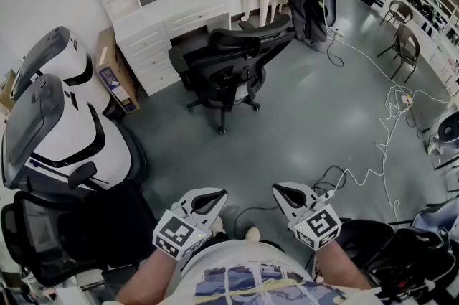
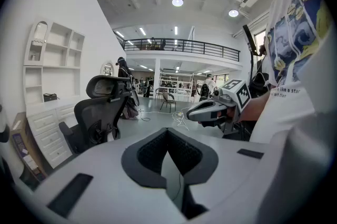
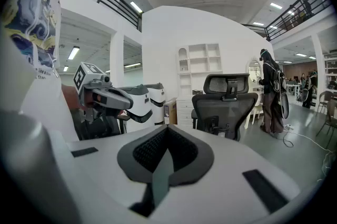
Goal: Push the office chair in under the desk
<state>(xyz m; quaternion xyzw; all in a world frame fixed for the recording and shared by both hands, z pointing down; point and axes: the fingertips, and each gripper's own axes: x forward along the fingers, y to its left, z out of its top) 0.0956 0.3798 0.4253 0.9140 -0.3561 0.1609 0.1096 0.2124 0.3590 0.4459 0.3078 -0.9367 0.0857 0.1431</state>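
left gripper [image 1: 215, 196] and right gripper [image 1: 281, 191] closed, empty, well apart from black high-backed office chair [image 1: 222, 70] before white desk [image 1: 179, 9]

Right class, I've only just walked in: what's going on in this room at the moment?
A person holds a two-jaw gripper in each hand, close to the body. The left gripper and the right gripper are both shut and empty, touching nothing. The black mesh office chair stands across the grey floor, in front of the white desk with drawers, not yet tucked under it. The push has not begun.
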